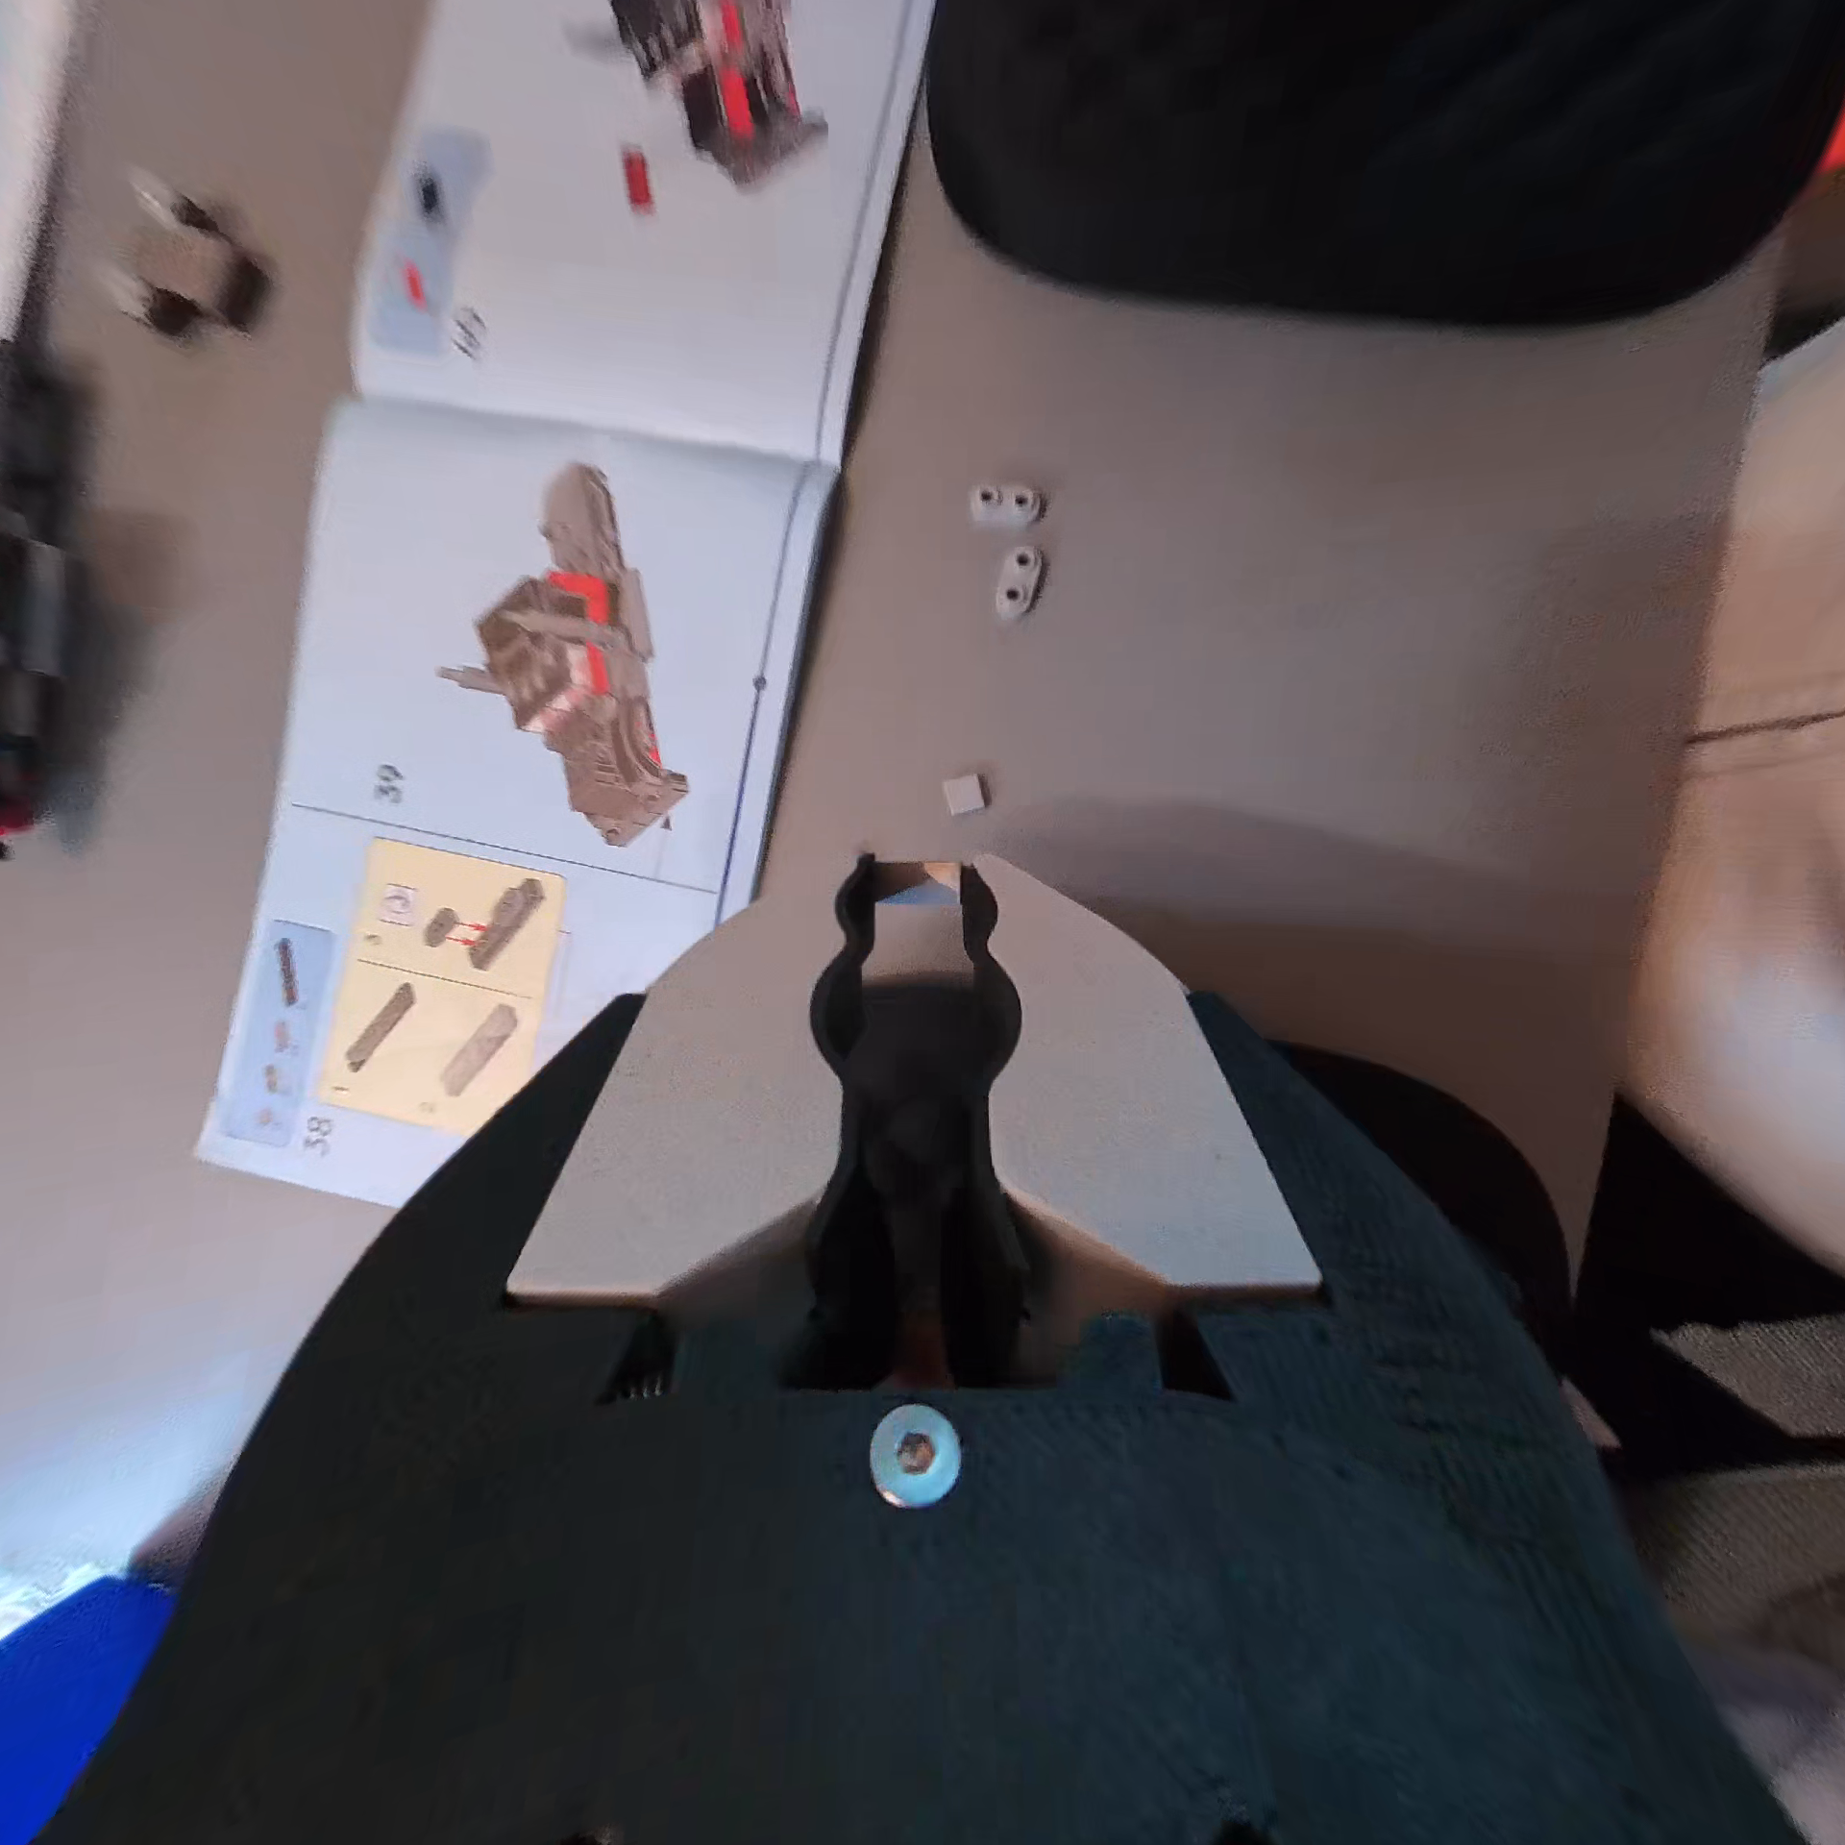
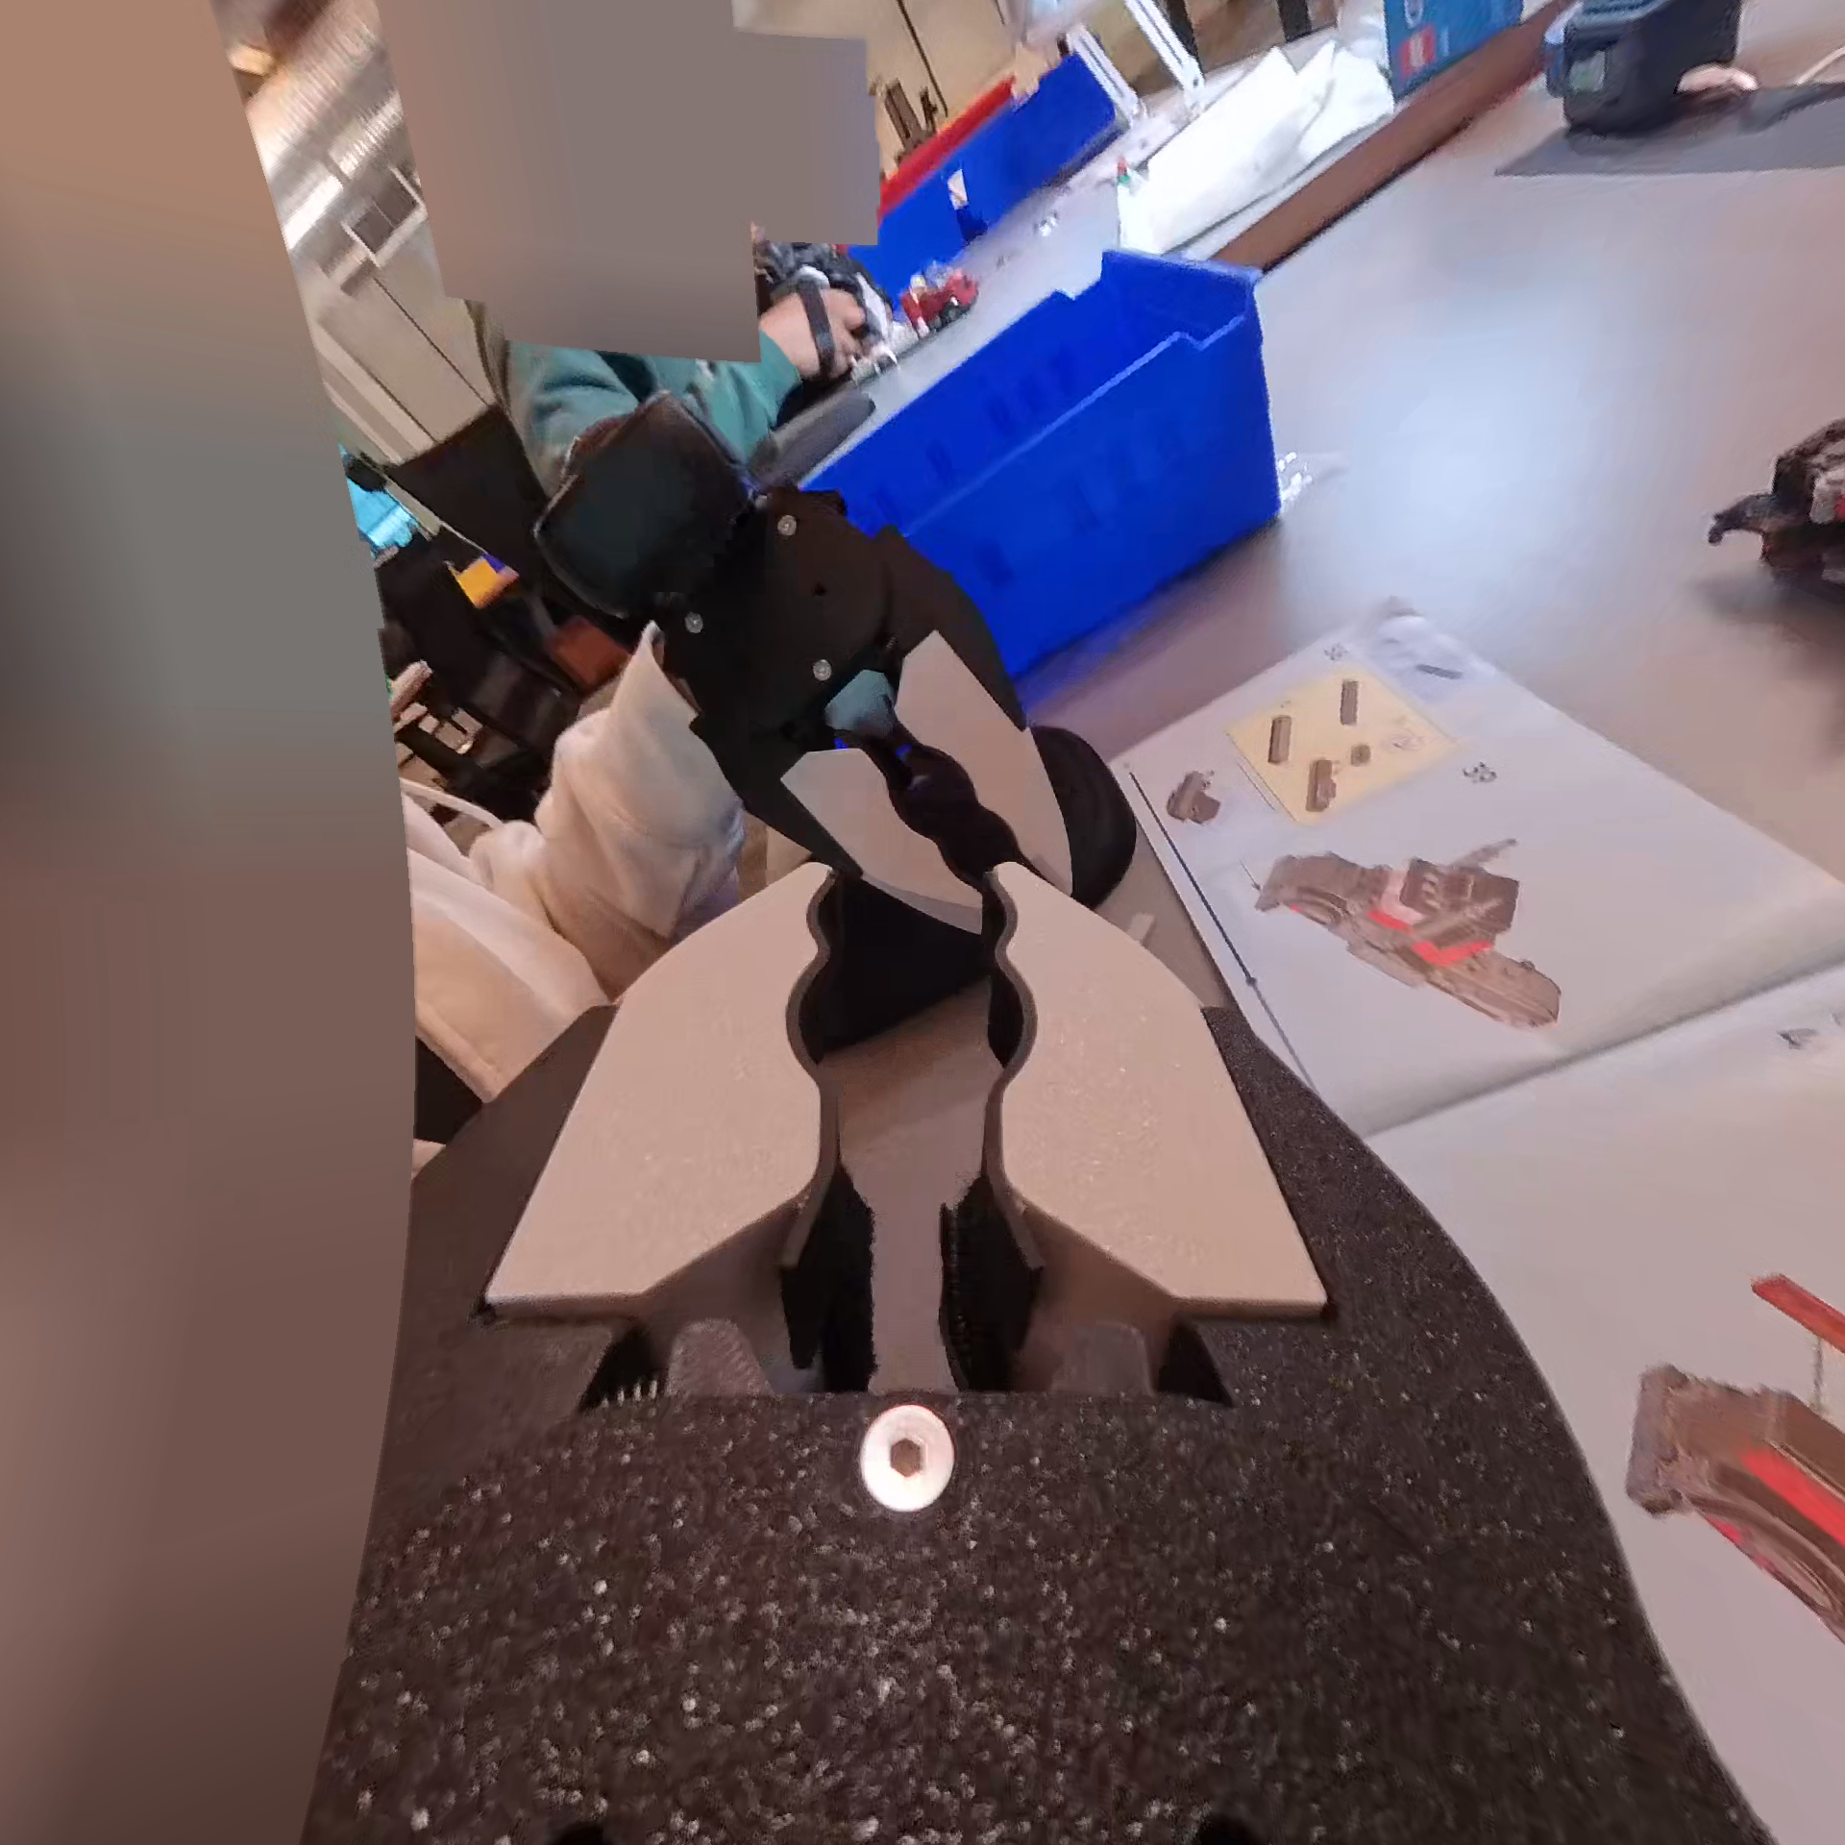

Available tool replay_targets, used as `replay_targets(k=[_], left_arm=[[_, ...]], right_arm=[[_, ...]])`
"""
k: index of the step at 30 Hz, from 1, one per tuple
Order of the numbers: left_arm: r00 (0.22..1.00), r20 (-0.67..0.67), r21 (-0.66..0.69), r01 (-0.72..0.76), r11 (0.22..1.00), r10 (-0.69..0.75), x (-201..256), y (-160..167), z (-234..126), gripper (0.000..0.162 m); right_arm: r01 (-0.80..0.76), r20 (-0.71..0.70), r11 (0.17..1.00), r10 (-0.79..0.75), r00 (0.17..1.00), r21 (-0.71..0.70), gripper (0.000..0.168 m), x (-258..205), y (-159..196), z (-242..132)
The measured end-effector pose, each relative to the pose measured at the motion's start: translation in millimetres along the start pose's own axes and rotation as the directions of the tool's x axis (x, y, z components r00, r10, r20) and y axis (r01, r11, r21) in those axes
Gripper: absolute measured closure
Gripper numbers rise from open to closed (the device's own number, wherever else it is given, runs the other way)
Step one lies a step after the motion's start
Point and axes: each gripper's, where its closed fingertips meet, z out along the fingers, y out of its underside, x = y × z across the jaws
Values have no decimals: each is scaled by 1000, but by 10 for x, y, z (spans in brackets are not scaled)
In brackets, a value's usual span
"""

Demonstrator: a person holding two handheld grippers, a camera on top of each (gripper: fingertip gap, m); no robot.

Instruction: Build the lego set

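My left gripper (image 1: pixel 919 879) hovers low over the grey table (image 1: pixel 1298 649), its jaws closed to a narrow gap on a small white piece (image 1: pixel 921 897). A loose white square tile (image 1: pixel 966 796) lies just beyond the tips. Two white two-hole pieces (image 1: pixel 1003 502) (image 1: pixel 1018 579) lie farther on. My right gripper (image 2: pixel 914 884) is open and empty, held above the table edge and facing the left gripper (image 2: pixel 983 859), which points down at the table. The dark, partly built model (image 2: pixel 1797 509) sits at the far right, and shows blurred at the left edge of the left wrist view (image 1: pixel 30 599).
The open instruction booklet (image 1: pixel 559 699) (image 2: pixel 1498 899) lies beside the pieces. A small dark-and-tan part (image 1: pixel 190 265) lies beyond it. A blue bin (image 2: pixel 1078 469) stands at the back. A black chair seat (image 1: pixel 1348 150) borders the table edge. A person in a teal sleeve (image 2: pixel 599 399) sits behind. Measured from the fingertips, the loose white square tile (image 1: pixel 966 796) is 4 centimeters or so from the left gripper and 12 centimeters from the right.
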Motion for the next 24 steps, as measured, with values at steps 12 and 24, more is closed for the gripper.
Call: replay_targets(k=[12, 24], left_arm=[[997, -78, -199, -4, 980, -12, 74, 201, 261, 142], [956, 52, 251, 269, 930, -290, -334, -138, -151, 130]], right_arm=[[8, -62, 999, -10, 998, -45, 138, 116, 147, -73], [104, -233, 990, -123, 965, -90, 136, 394, 200, -275]])
